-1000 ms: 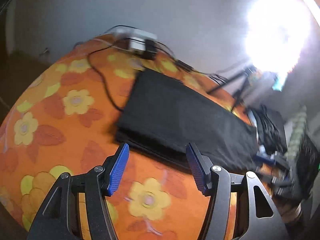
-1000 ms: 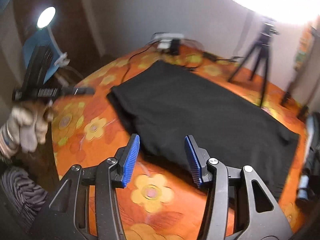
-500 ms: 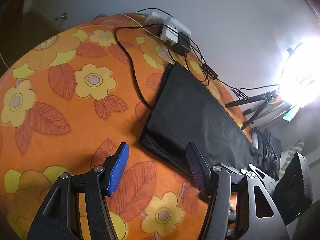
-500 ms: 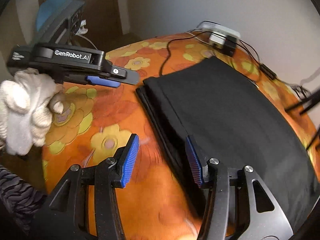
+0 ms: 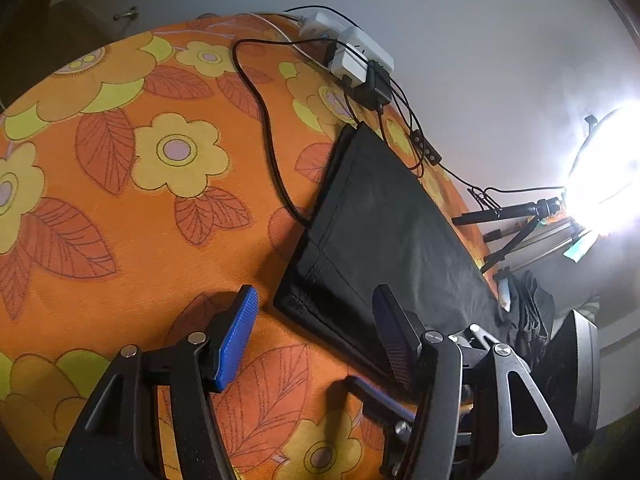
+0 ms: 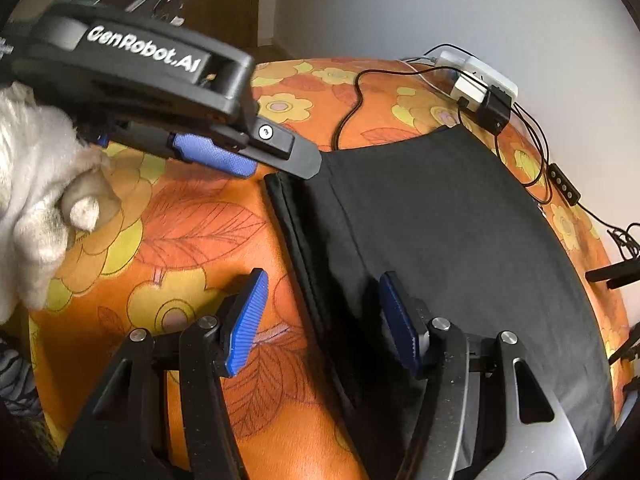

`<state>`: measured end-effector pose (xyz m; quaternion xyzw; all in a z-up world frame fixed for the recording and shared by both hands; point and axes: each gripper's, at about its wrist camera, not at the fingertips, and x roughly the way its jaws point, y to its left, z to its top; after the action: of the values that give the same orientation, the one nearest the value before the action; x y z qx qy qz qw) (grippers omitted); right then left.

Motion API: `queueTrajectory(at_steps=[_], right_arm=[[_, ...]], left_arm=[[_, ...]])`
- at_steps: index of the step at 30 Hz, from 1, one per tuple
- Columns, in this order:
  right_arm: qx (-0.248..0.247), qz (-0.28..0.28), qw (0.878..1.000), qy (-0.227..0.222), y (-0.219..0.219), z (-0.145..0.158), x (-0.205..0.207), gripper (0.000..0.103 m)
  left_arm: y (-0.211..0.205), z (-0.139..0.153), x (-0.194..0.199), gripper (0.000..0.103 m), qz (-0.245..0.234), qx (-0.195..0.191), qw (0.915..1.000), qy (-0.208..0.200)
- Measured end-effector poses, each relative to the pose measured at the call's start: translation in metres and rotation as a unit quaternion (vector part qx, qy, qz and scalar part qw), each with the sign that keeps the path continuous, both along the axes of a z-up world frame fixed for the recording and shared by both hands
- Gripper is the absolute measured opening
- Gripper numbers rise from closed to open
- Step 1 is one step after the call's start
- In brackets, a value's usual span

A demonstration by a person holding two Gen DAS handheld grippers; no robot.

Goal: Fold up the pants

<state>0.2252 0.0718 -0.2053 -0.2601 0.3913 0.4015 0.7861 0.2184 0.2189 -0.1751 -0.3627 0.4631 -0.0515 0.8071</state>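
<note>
Black pants [image 5: 384, 232] lie folded lengthwise and flat on an orange flowered bedspread [image 5: 120, 200]; they also show in the right wrist view [image 6: 440, 240]. My left gripper [image 5: 316, 334] is open and empty, low over the near corner of the pants' end. My right gripper [image 6: 324, 320] is open and empty, straddling the long layered edge of the pants. The left gripper shows in the right wrist view [image 6: 276, 160], held by a white-gloved hand [image 6: 36, 208], its tip at the pants' far corner.
A white power strip with a black adapter [image 5: 360, 68] and black cables [image 5: 268, 140] lie on the bed beyond the pants. A tripod [image 5: 516, 220] and a bright lamp [image 5: 608, 172] stand at the right. Dark clothes [image 5: 528, 312] lie at the bed's far end.
Both grippers have come down and closer to the end of the pants. The left gripper has moved in beside the right one. Both stay open.
</note>
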Motion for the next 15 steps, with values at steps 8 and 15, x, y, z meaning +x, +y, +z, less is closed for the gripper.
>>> queueTrajectory(at_steps=[8, 15], right_arm=[[0.054, -0.059, 0.996, 0.045, -0.017, 0.005, 0.023, 0.008], [0.071, -0.055, 0.995, 0.051, -0.023, 0.01, 0.019, 0.007]], left_arm=[[0.001, -0.002, 0.003, 0.059, 0.007, -0.03, 0.9995, 0.001], [-0.006, -0.004, 0.011, 0.059, 0.013, -0.057, 0.9983, 0.007]])
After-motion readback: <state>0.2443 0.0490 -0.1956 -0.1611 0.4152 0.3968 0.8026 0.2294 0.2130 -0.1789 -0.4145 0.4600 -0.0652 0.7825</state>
